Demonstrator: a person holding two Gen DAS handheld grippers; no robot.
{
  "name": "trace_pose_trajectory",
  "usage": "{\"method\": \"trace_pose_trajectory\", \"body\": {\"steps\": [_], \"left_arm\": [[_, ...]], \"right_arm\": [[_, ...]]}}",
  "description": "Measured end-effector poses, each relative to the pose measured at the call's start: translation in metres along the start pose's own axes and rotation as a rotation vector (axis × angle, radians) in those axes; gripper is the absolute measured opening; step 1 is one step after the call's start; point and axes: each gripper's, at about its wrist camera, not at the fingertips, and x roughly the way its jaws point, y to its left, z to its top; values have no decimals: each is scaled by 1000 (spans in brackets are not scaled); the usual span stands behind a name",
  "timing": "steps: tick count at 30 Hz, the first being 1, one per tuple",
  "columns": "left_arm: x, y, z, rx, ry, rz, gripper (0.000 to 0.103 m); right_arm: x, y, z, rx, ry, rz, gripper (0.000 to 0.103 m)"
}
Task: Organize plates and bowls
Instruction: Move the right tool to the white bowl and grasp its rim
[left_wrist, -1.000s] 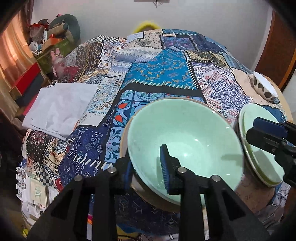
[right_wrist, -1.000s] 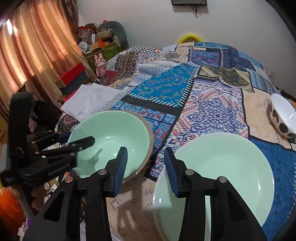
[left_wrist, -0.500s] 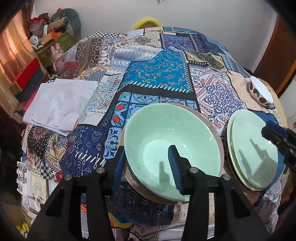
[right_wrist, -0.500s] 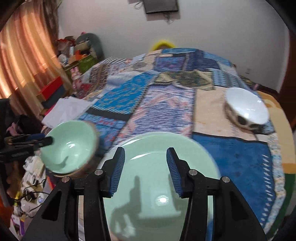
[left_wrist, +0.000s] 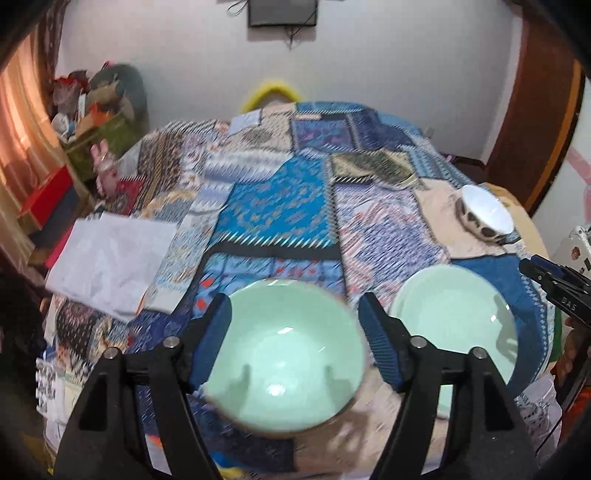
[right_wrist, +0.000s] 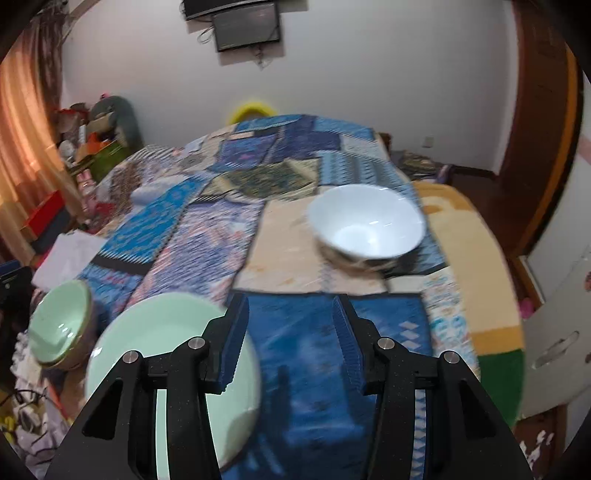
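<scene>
A pale green bowl (left_wrist: 284, 354) rests inside a brown-rimmed bowl at the near edge of the quilted bed (left_wrist: 280, 206). My left gripper (left_wrist: 295, 328) hovers above it with its jaws opening; the bowl shows between the fingers but the pads do not touch it. To its right lies a green plate (left_wrist: 454, 317), and farther back a white bowl with dark spots (left_wrist: 484, 214). My right gripper (right_wrist: 291, 339) is open over blue quilt with nothing between its fingers. It points toward the white bowl (right_wrist: 365, 225), with the green plate (right_wrist: 166, 350) and green bowl (right_wrist: 59, 325) to its left.
A folded white cloth (left_wrist: 110, 258) lies on the bed's left side. Boxes and toys (left_wrist: 92, 122) are piled by the curtain at far left. A white cabinet (right_wrist: 554, 332) stands to the right of the bed, and a wooden door frame (right_wrist: 535, 147) behind it.
The left gripper let go of the green bowl's rim, spread its jaws and rose. The right gripper swung right, away from the green plate, toward the white bowl.
</scene>
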Motion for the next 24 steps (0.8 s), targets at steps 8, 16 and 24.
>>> {"method": "trace_pose_trajectory", "body": {"steps": [8, 16, 24], "left_arm": [[26, -67, 33, 61, -12, -86, 84], [69, -133, 62, 162, 8, -109, 86], [109, -169, 79, 221, 44, -124, 86]], "right_arm": [[21, -59, 17, 87, 7, -54, 44], [65, -95, 37, 132, 63, -69, 44], [111, -120, 47, 205, 159, -9, 31]]}}
